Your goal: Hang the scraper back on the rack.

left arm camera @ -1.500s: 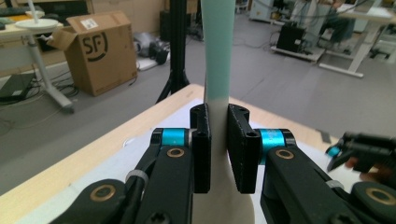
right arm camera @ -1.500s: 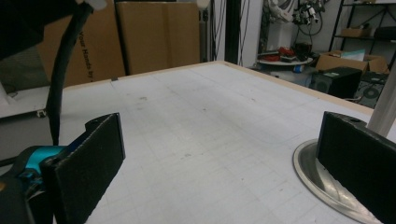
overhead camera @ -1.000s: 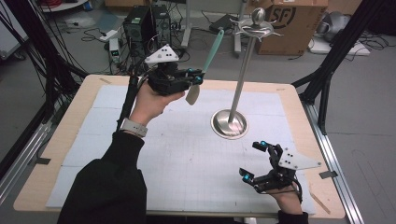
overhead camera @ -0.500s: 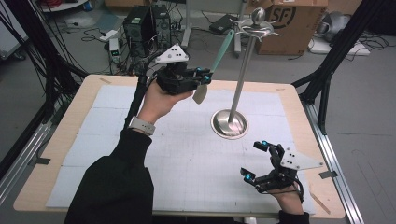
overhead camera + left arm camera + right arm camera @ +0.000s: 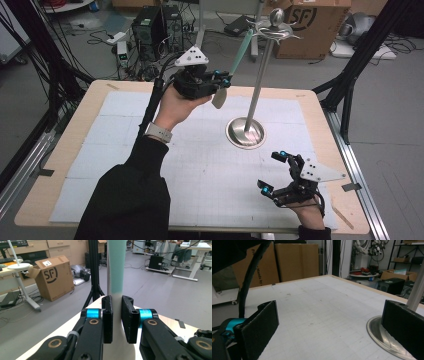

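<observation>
Since a second ago, the left gripper (image 5: 223, 84) has climbed and pushed forward, carrying its utensil closer to the top of the stand, while the right one has stayed put. Across the wooden table (image 5: 70, 150), covered by a white grid mat (image 5: 200, 165), a metal stand (image 5: 257, 80) rises from a round base (image 5: 245, 133) to a hooked crown (image 5: 274, 31), evidently meant for hanging kitchen tools. The left gripper, held high over the far edge, pinches a spatula (image 5: 241, 50) at its pale neck; its jaws are pressed against the tool on both sides in the left gripper view, the teal handle (image 5: 116, 265) running straight up ahead of them. That handle tips toward the crown, its end close beside the hooks, apparently so it can be hung there. The right gripper (image 5: 275, 172) rests low near the table's front right corner, jaws spread wide and empty, seemingly parked clear of the work, the base just ahead of it.
</observation>
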